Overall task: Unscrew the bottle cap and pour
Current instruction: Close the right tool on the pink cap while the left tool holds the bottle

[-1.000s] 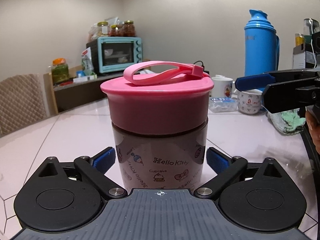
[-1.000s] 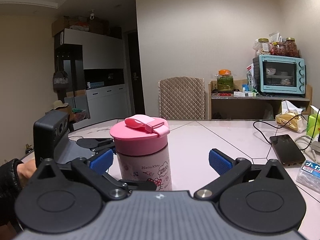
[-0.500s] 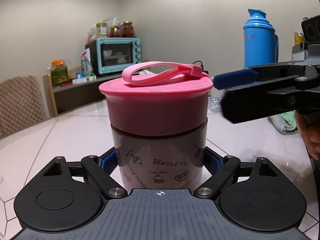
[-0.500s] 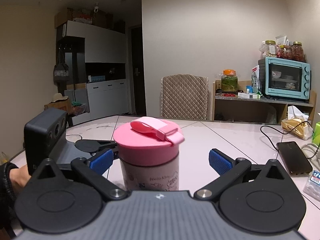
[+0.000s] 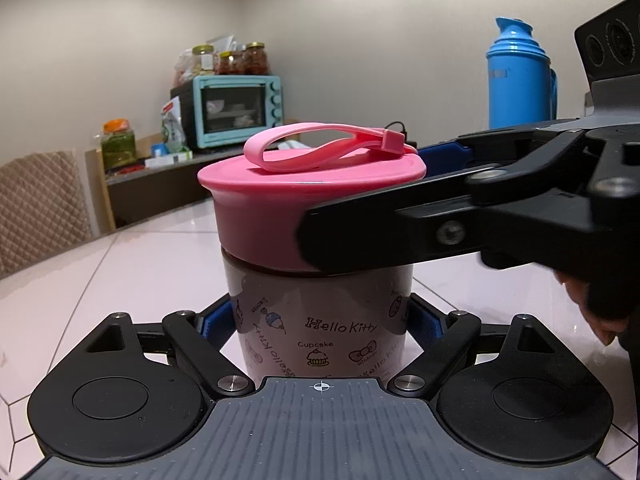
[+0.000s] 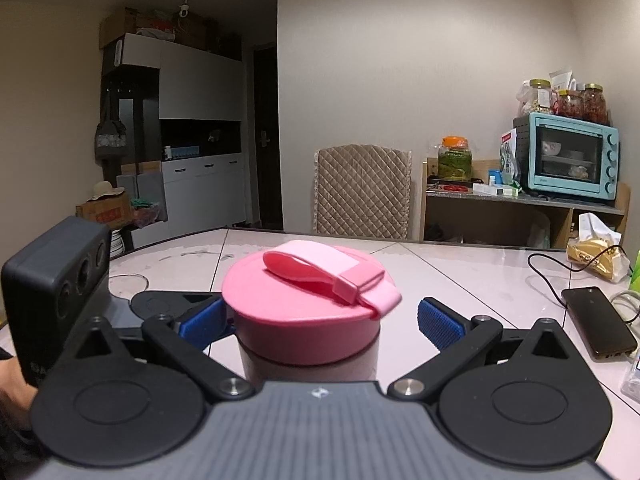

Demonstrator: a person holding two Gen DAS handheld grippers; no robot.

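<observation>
Bottle (image 5: 320,320), a printed cylinder with a smooth pink cap (image 6: 304,320) and looped strap, stands on the glossy table (image 5: 120,280), pinched by the left hand-held gripper (image 5: 320,326); the right hand-held gripper (image 6: 320,320) straddles the cap, spread, ribbed blue pads (image 6: 438,322) apart from it.

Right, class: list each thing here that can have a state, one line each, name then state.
Bottle: upright on the table, clamped low on its body.
Cap: on, strap folded flat on top.
Left gripper: shut on the bottle.
Right gripper: open, fingers either side of the cap.
Oven: door closed.
Phone: screen dark, lying flat.
</observation>
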